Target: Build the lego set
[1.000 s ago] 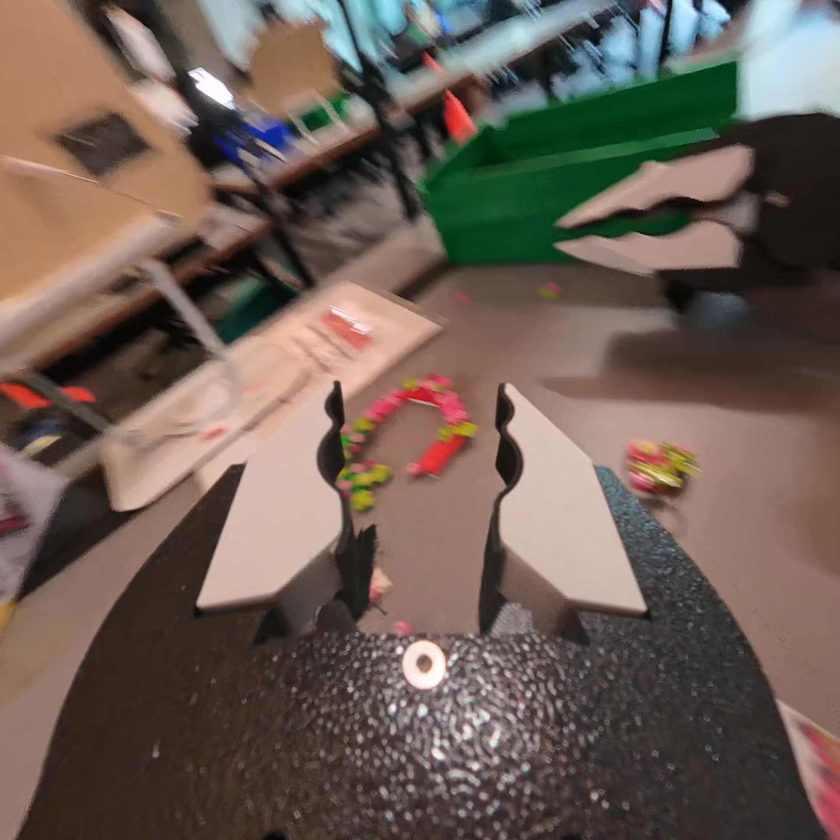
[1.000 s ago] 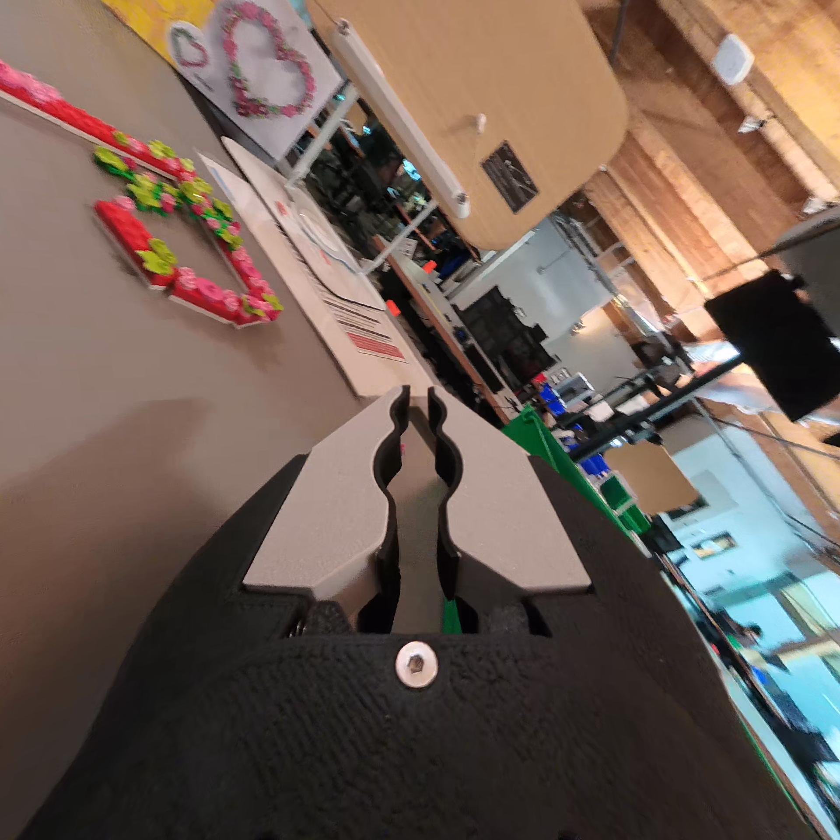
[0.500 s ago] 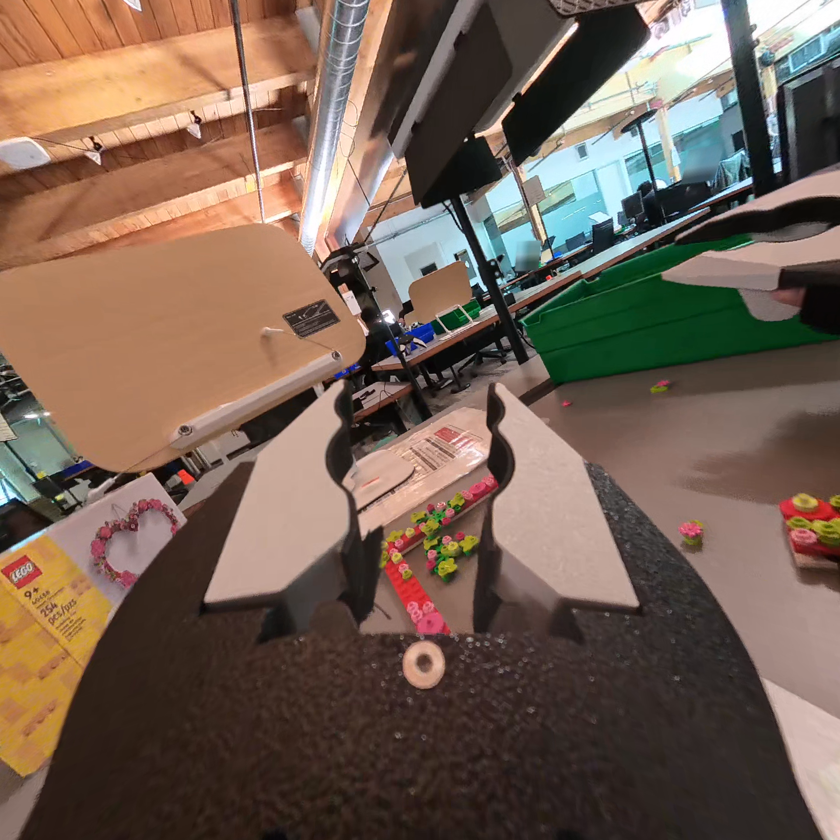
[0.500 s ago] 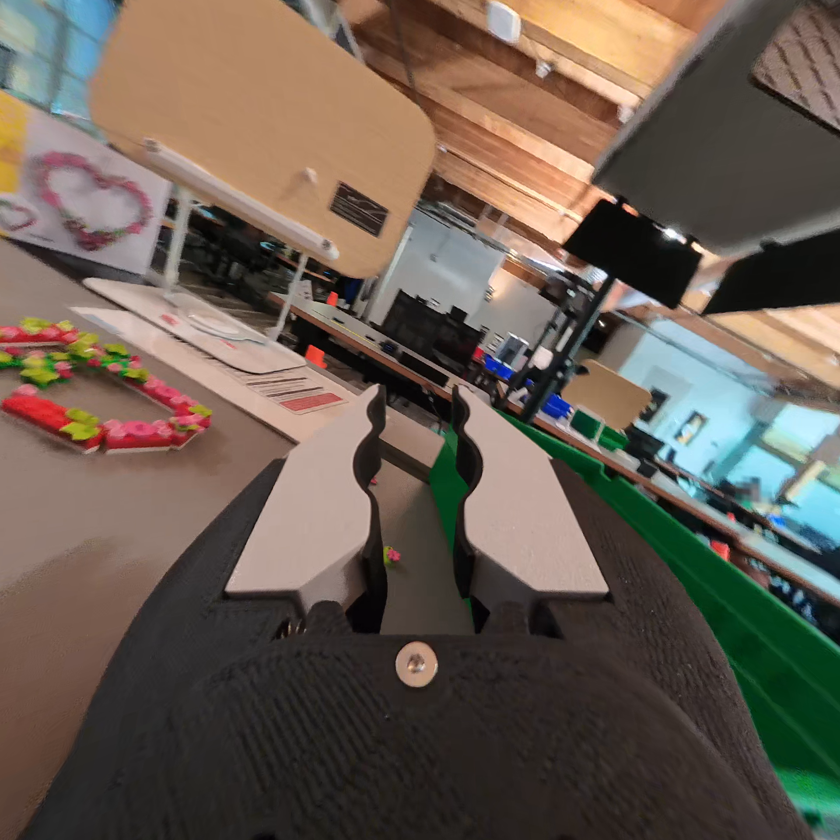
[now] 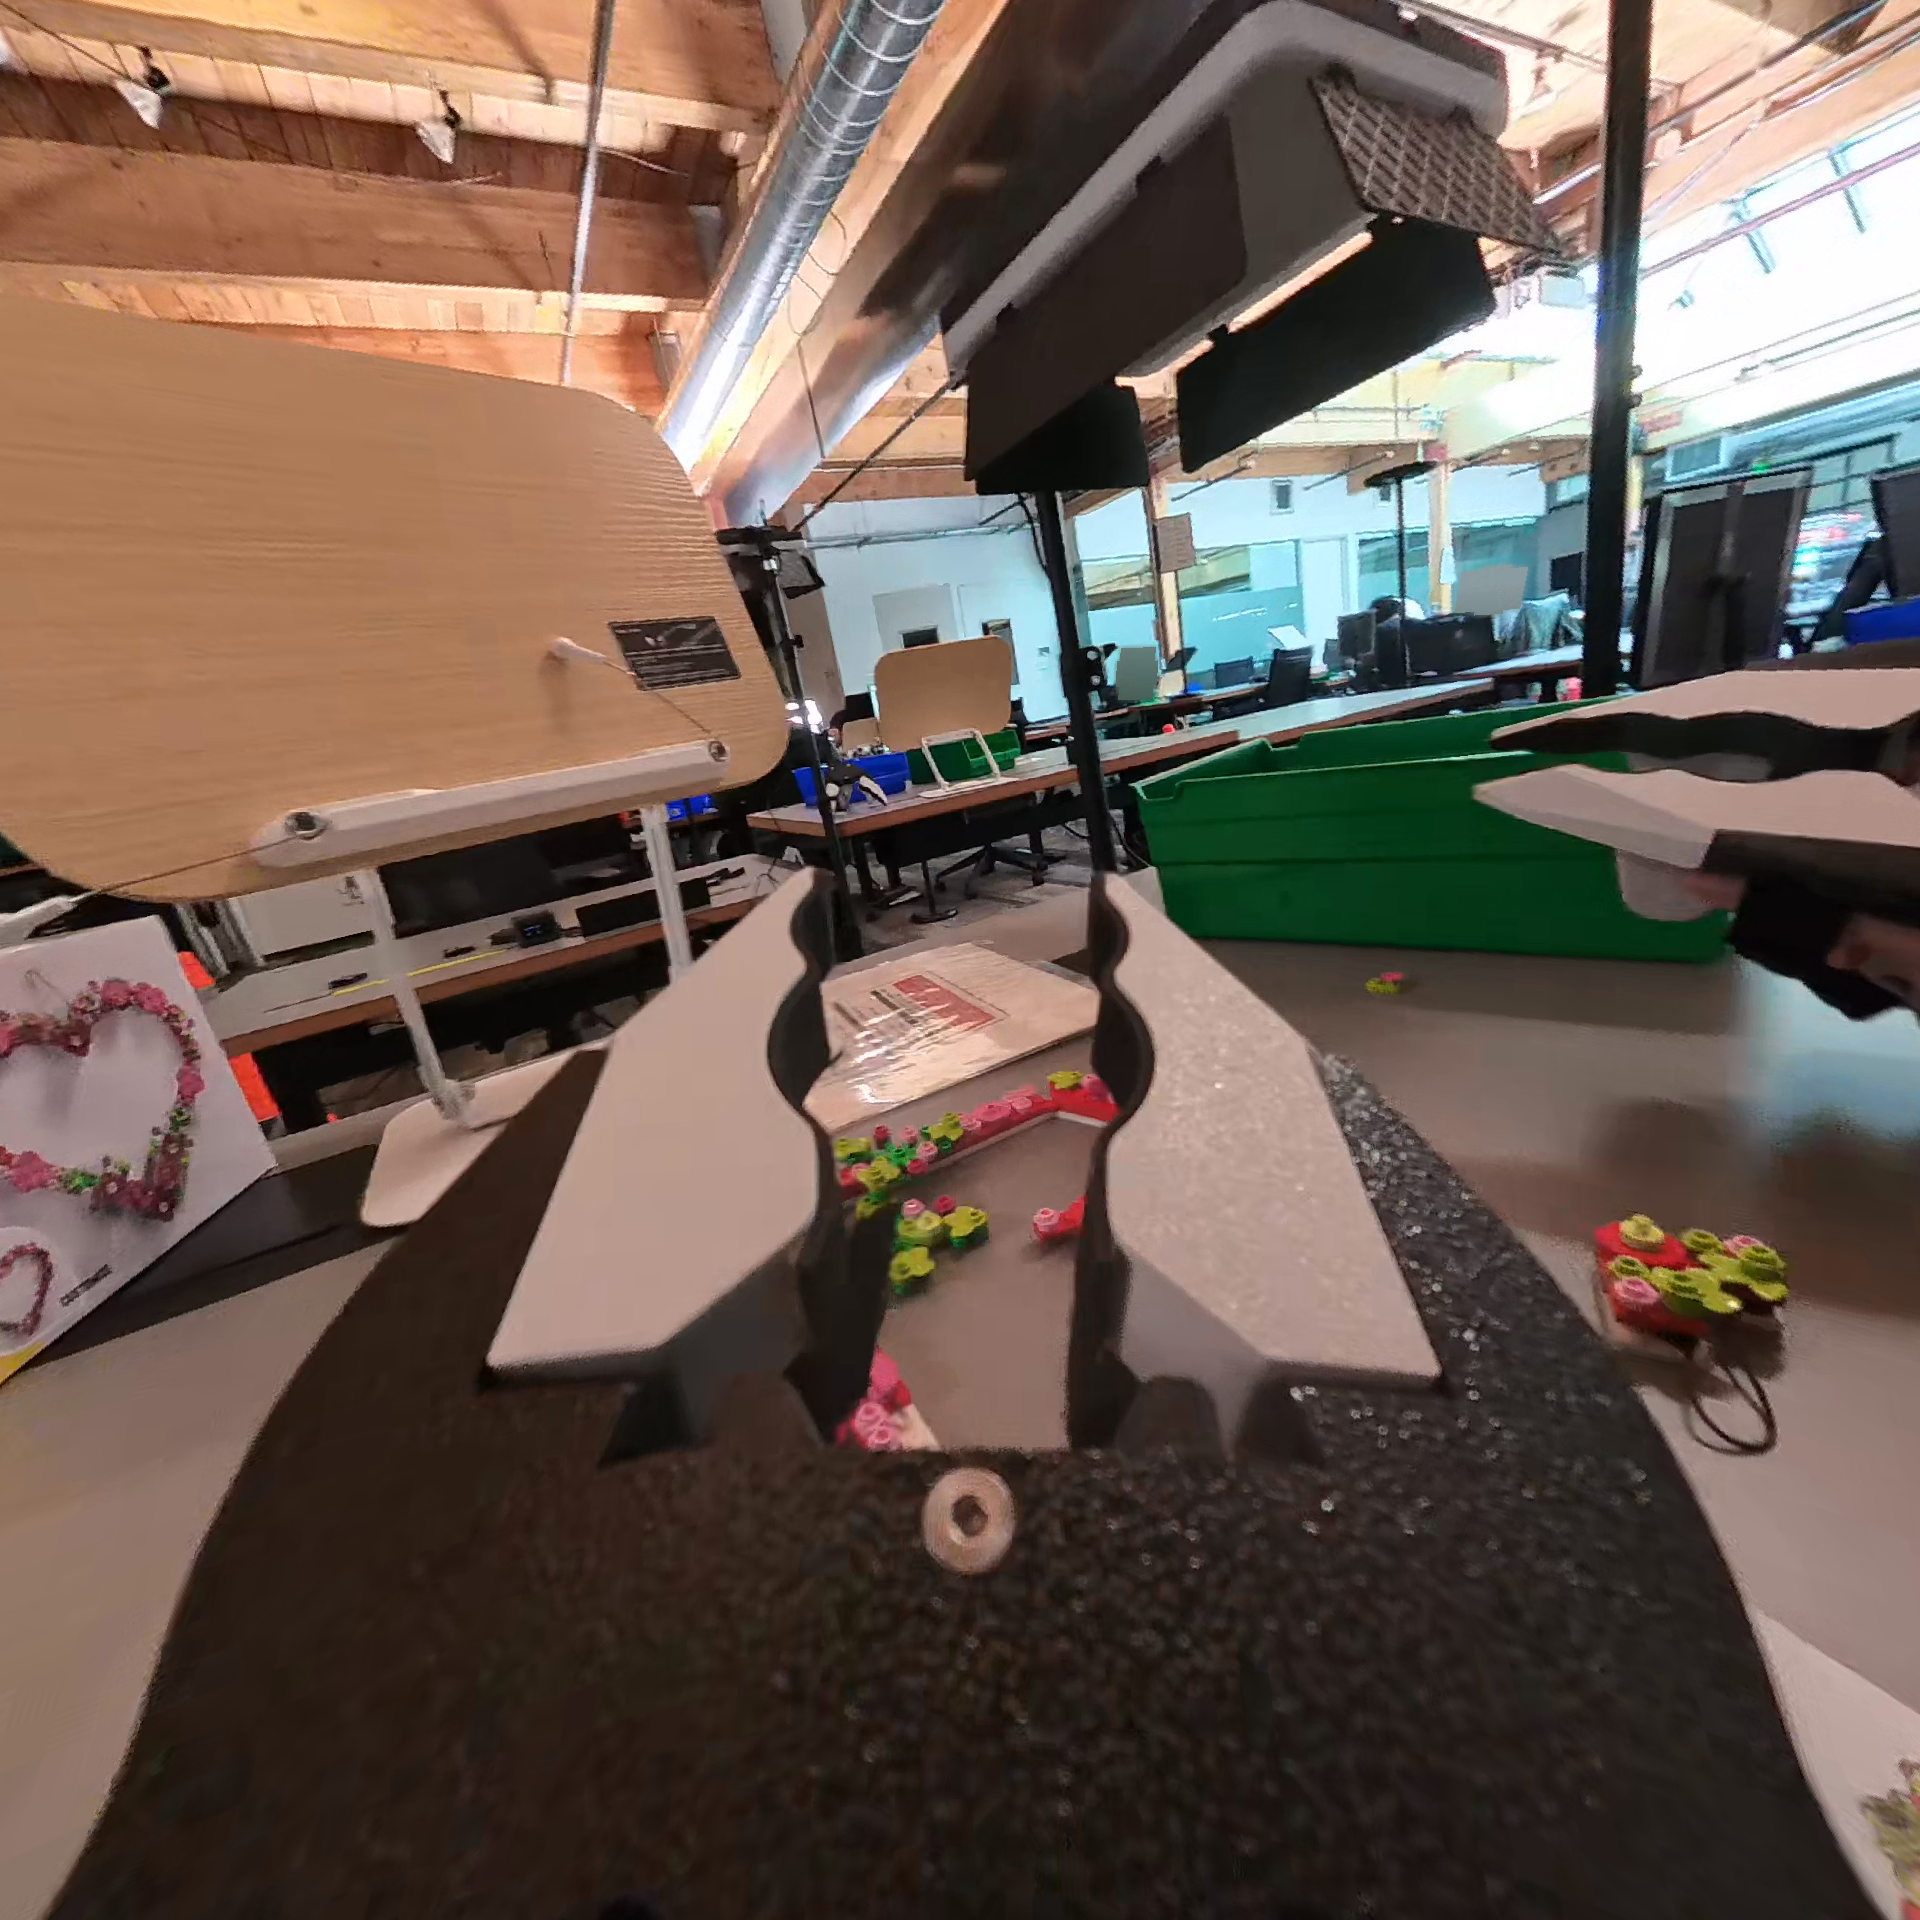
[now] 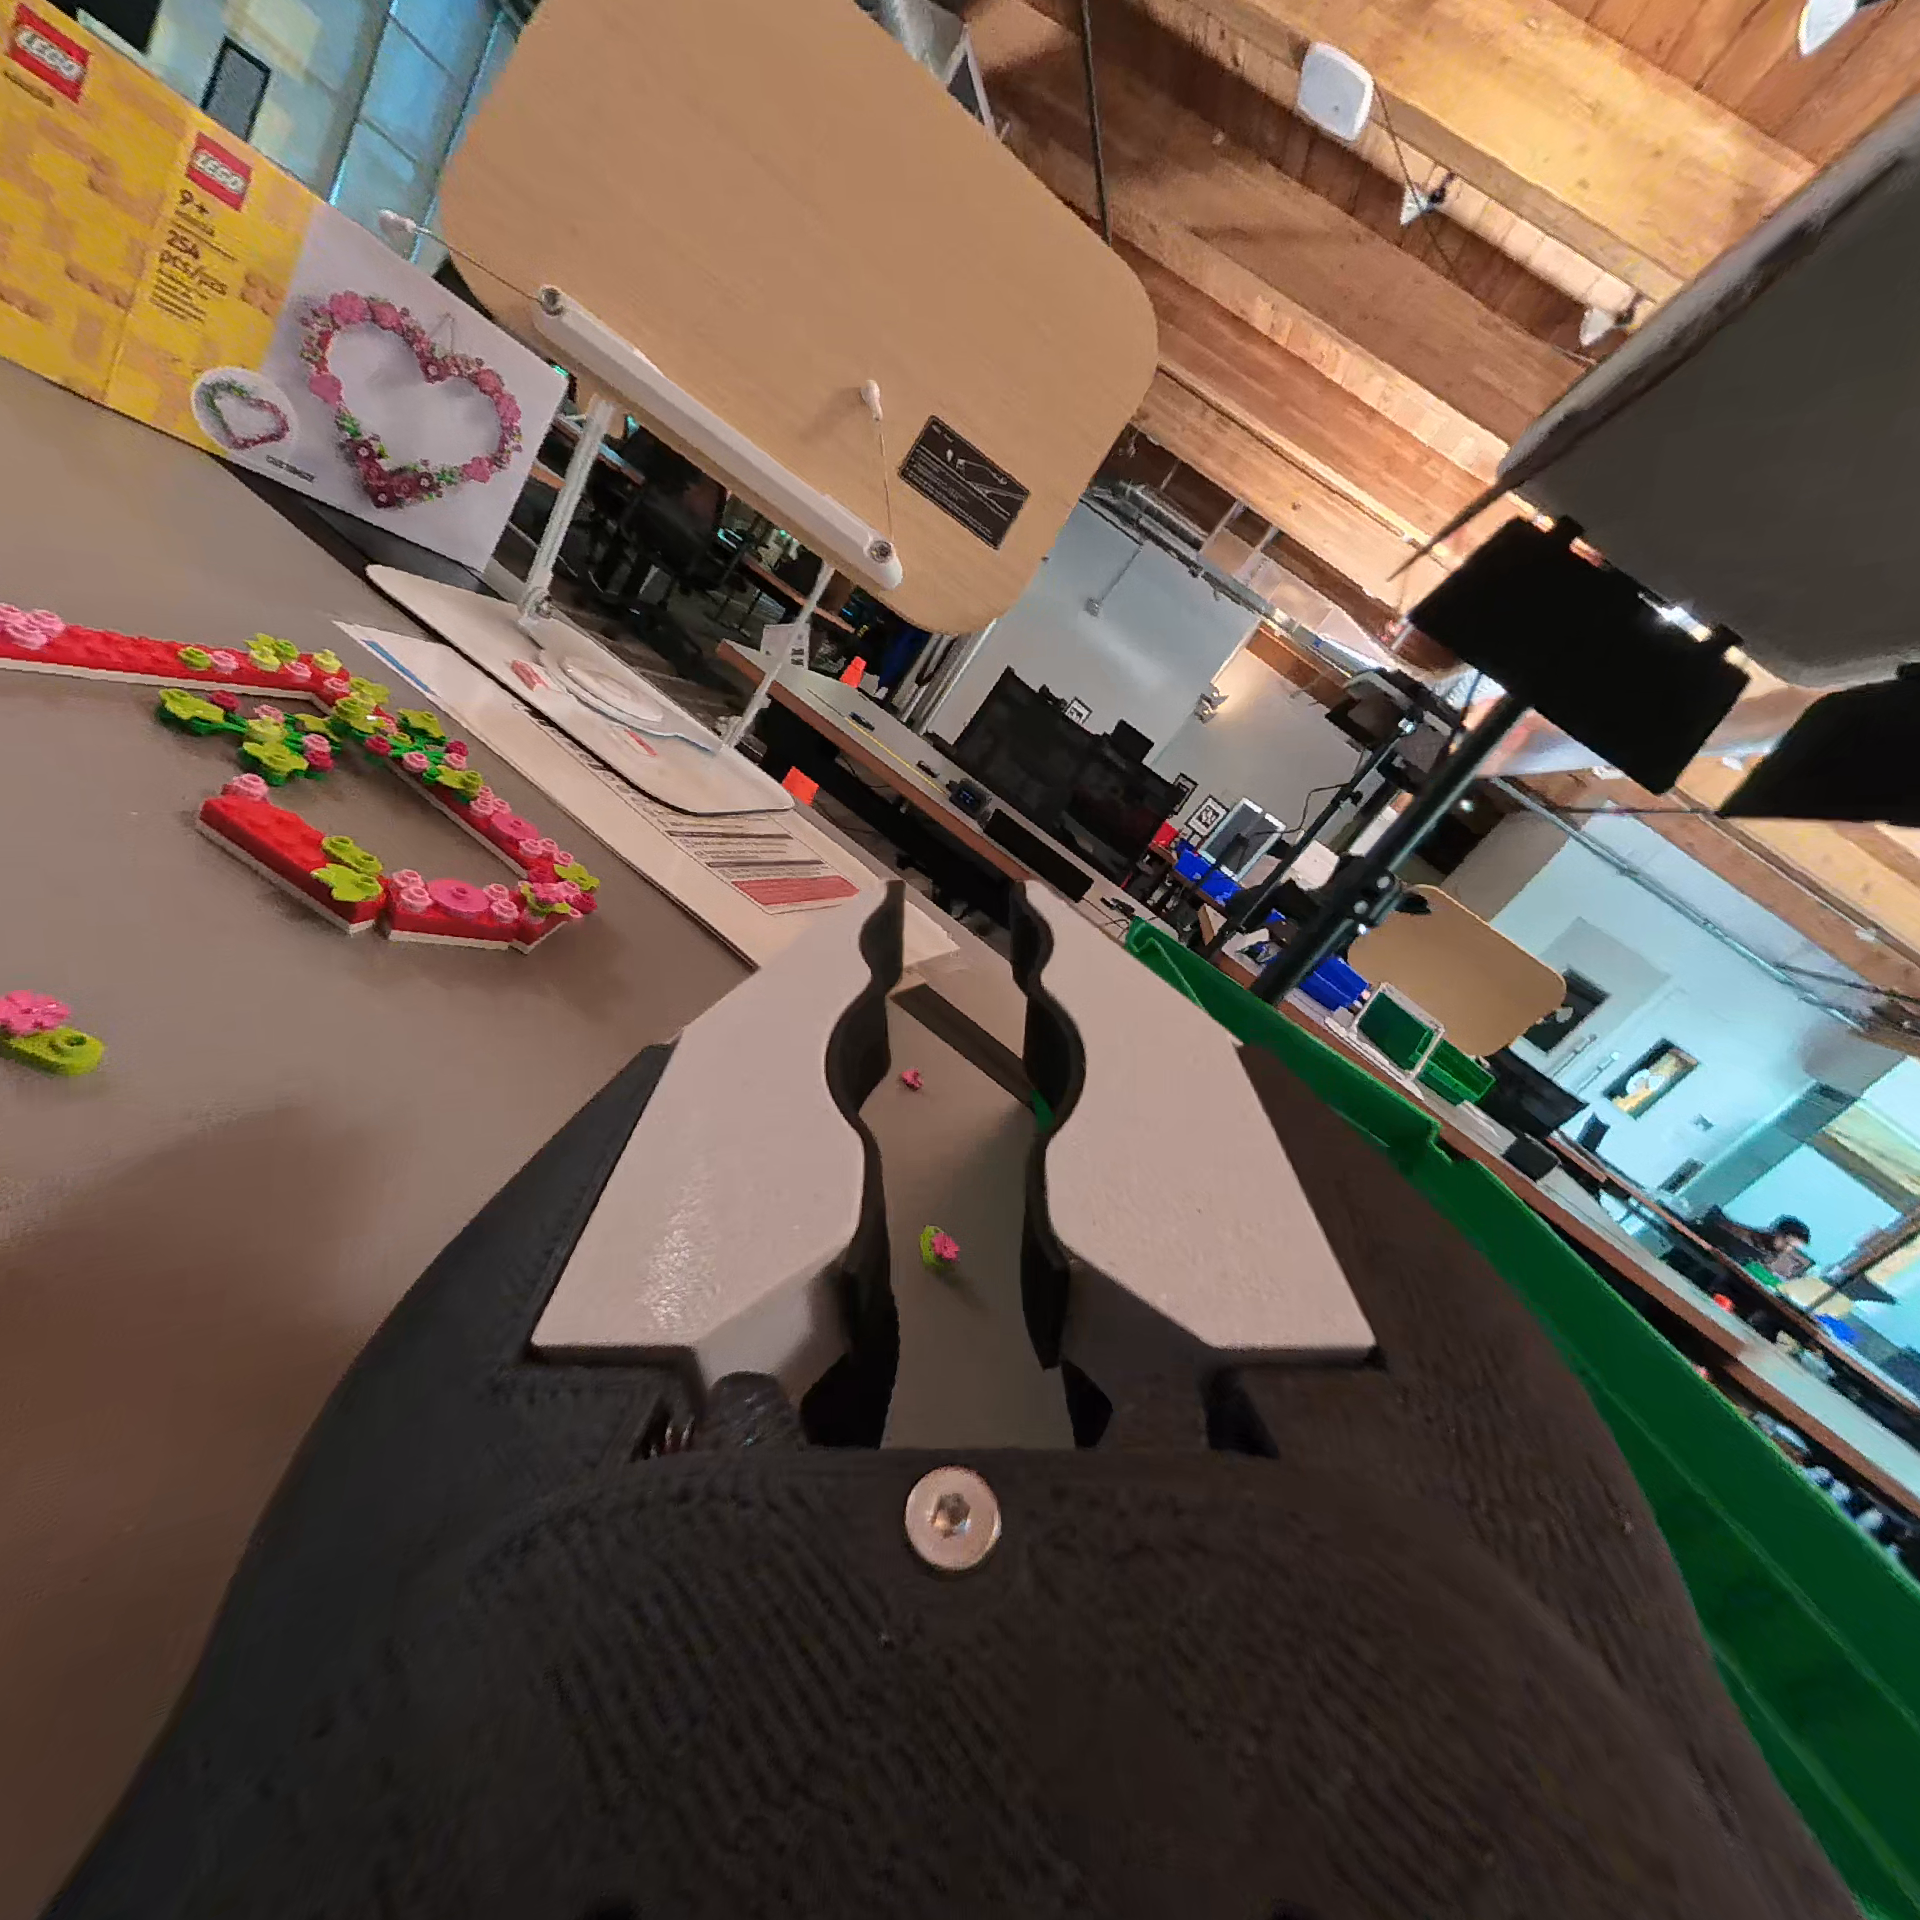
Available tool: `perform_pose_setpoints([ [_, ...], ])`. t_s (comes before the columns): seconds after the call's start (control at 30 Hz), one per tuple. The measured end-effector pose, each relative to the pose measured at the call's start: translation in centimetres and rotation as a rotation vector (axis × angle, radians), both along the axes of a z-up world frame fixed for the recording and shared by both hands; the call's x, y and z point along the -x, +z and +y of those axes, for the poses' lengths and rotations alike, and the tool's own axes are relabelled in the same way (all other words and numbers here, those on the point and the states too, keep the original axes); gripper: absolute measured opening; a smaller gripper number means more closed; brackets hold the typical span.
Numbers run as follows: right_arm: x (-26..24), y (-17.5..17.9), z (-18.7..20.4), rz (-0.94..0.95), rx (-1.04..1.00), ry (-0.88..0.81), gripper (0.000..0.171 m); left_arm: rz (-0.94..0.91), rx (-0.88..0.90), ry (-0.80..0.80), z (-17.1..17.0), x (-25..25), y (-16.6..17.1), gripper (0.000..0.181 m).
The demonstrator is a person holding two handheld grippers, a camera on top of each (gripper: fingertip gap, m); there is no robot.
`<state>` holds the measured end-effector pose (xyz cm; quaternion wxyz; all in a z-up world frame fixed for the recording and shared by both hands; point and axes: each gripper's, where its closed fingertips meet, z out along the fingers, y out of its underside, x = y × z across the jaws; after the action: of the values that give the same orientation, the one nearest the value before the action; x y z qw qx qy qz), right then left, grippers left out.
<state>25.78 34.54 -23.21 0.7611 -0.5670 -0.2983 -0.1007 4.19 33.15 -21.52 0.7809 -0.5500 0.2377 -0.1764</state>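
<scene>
Swinging both wrists up from the table over the last second, you have traded a blurred, downward look for a level, steady view of the work. Farthest left in the left wrist view stands the set's box [image 5: 94, 1101], then the wooden stand [image 5: 343, 603]. Your left gripper [image 5: 961, 935] hangs with its fingers spread wide and nothing between them; through that gap lies the heart frame [image 5: 977, 1127] of red plates and pink-and-green flowers, only partly joined, so the build looks well short of finished. Right of it sits a small flower cluster [image 5: 1683, 1283], apart from the frame. Your right gripper [image 6: 951, 920] has opened a little since a second ago: the fingers now stand narrowly parted and empty, and a tiny loose flower piece [image 6: 940, 1245] rests on the table [image 6: 260, 1195] in line with the gap. The green bin [image 6: 1558, 1299] runs along the right. That piece is probably your next pick.
</scene>
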Motion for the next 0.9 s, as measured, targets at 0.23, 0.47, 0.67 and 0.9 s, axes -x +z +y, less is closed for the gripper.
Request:
perform_pose_setpoints([
  [0.23, -0.3, -0.3, -0.3, 0.017, 0.033, -0.004, 0.017, 0.018, -0.026, 0.000, -0.3, 0.0, 0.0, 0.044],
  [0.47, 0.2, -1.5, 0.5, 0.012, 0.133, -0.039, 0.018, 0.076, -0.126, 0.026, -0.9, -0.5, 0.9, 0.042],
  [0.67, 0.2, -3.4, 4.1, 0.148, 0.341, -0.028, 0.018, 0.077, -0.119, 0.048, -0.2, -0.2, 0.7, 0.038],
  [0.9, -1.1, -7.1, 11.7, 0.194, 0.799, -0.126, 0.008, 0.119, -0.127, 0.023, -0.2, -1.0, 0.3, 0.037],
])
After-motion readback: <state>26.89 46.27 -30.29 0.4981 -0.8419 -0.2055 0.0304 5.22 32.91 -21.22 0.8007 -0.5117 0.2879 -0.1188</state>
